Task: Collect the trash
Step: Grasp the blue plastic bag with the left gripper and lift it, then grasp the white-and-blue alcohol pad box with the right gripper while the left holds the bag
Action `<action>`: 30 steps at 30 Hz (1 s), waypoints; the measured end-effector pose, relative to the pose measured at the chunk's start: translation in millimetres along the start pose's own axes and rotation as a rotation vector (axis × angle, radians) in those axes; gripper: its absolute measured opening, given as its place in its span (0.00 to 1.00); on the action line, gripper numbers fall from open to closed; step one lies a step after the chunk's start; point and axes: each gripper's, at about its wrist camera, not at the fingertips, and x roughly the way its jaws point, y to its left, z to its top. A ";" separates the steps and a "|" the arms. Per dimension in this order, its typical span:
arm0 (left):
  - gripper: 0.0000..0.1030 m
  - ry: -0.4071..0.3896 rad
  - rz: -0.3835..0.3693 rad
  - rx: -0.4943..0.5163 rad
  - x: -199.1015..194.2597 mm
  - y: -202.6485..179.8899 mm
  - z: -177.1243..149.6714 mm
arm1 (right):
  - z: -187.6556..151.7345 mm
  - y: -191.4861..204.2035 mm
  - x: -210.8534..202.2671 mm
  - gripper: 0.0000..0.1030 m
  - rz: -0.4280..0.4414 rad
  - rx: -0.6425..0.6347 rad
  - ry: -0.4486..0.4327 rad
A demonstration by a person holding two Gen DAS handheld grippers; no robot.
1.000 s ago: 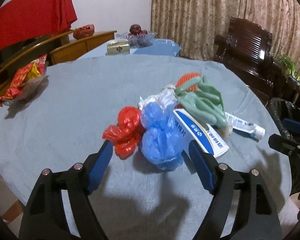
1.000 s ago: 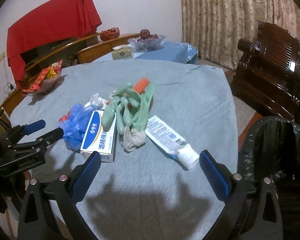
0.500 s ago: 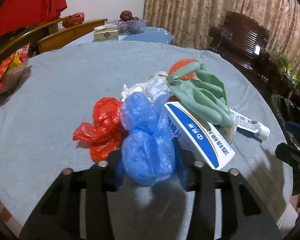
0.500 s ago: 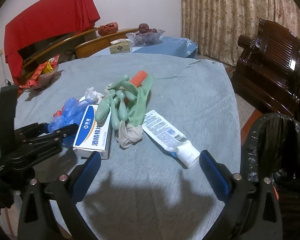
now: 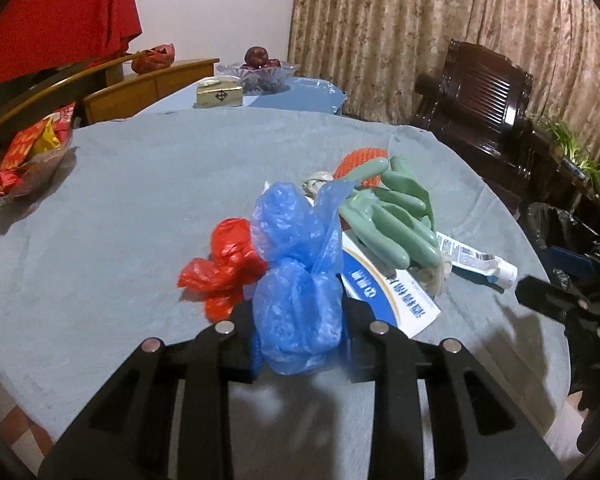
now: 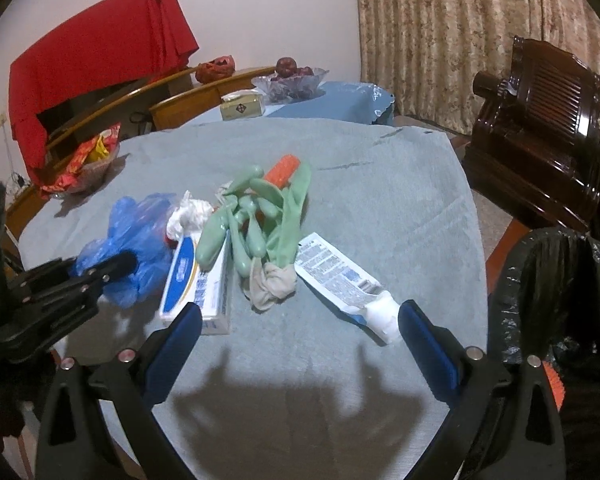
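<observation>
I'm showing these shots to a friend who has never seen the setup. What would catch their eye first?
Probably the crumpled blue plastic bag, pinched between the fingers of the left gripper at the near edge of the grey-covered table. Next, the green rubber gloves heaped mid-table over a blue-and-white box, and the open right gripper hovering near a toothpaste tube.

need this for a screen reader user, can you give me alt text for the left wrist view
The left tongs are shut on a crumpled blue plastic bag above a grey-clothed table. Behind the bag lie a red plastic bag, a blue-and-white box, green rubber gloves and a toothpaste tube.
</observation>
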 end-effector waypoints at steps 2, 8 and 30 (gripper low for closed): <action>0.27 -0.002 0.018 0.000 -5.9 4.4 -2.9 | 0.9 3.9 0.9 0.92 0.004 0.007 -0.004; 0.27 -0.001 0.052 -0.027 -16.3 23.3 -12.0 | 3.6 21.5 10.0 0.83 0.039 0.021 0.001; 0.27 -0.009 0.072 -0.081 -27.7 54.0 -22.6 | -11.9 76.6 77.1 0.59 0.085 -0.088 0.133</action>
